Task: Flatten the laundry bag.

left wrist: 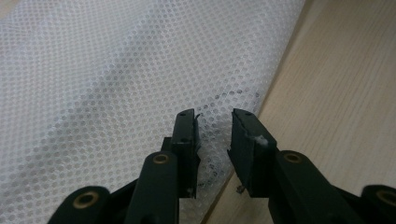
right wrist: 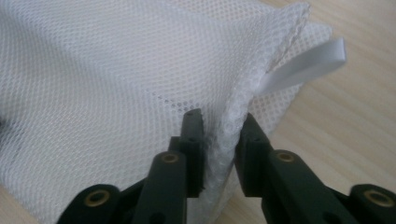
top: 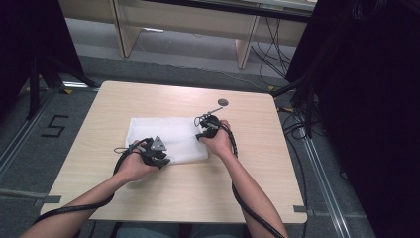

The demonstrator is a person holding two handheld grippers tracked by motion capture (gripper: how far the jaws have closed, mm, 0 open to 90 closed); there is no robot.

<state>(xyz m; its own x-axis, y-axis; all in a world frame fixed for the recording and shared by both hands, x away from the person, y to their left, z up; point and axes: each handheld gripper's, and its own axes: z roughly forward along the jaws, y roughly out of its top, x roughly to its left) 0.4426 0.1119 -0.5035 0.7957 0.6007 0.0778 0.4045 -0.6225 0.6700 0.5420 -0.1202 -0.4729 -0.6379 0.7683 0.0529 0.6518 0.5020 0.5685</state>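
So the white mesh bag was lying flat on the counter, roughly in the middle. The right hand-held gripper was clamped on a bunched-up hemmed edge near the ribbon loop. The left hand-held gripper had its jaws apart, straddling the bag's near edge, nothing pinched yet. I'd say the folding had barely started: one side grabbed, the other grab and the whole lift left to do.
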